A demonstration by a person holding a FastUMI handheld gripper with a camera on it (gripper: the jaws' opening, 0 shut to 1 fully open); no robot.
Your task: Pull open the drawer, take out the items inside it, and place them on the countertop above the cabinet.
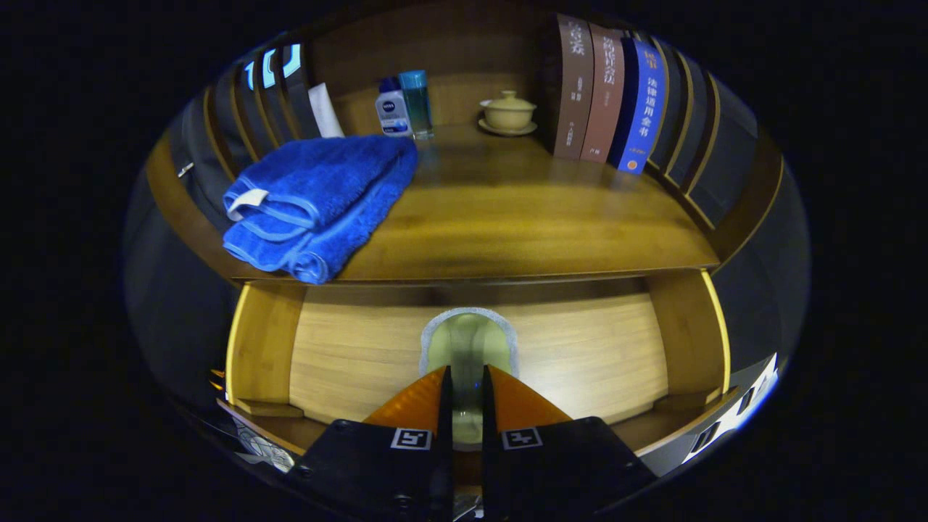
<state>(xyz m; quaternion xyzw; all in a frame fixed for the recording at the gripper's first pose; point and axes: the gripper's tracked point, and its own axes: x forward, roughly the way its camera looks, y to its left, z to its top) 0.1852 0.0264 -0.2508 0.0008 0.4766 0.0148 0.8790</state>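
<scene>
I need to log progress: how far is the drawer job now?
Done: the drawer is pulled open, and a blue towel lies on the countertop. In hand: the fingers grip a pale folded item over the drawer. Left: place it on the countertop.

The item (pixel 467 341) between the gripper (pixel 467 395) fingers reads as a pale, grey-rimmed shape on the drawer (pixel 580 355) floor; its near end is hidden behind the fingertips (pixel 417 399), so what it is cannot be told. Whether both fingers press on it cannot be told either. Drawer front is cut off behind the gripper body. Books (pixel 605 94) on the countertop (pixel 522 210) run past the top of view. The towel (pixel 319 199) hides the base of the white tube (pixel 325 109) behind it. Bottle (pixel 393 109) label is too small to read.
</scene>
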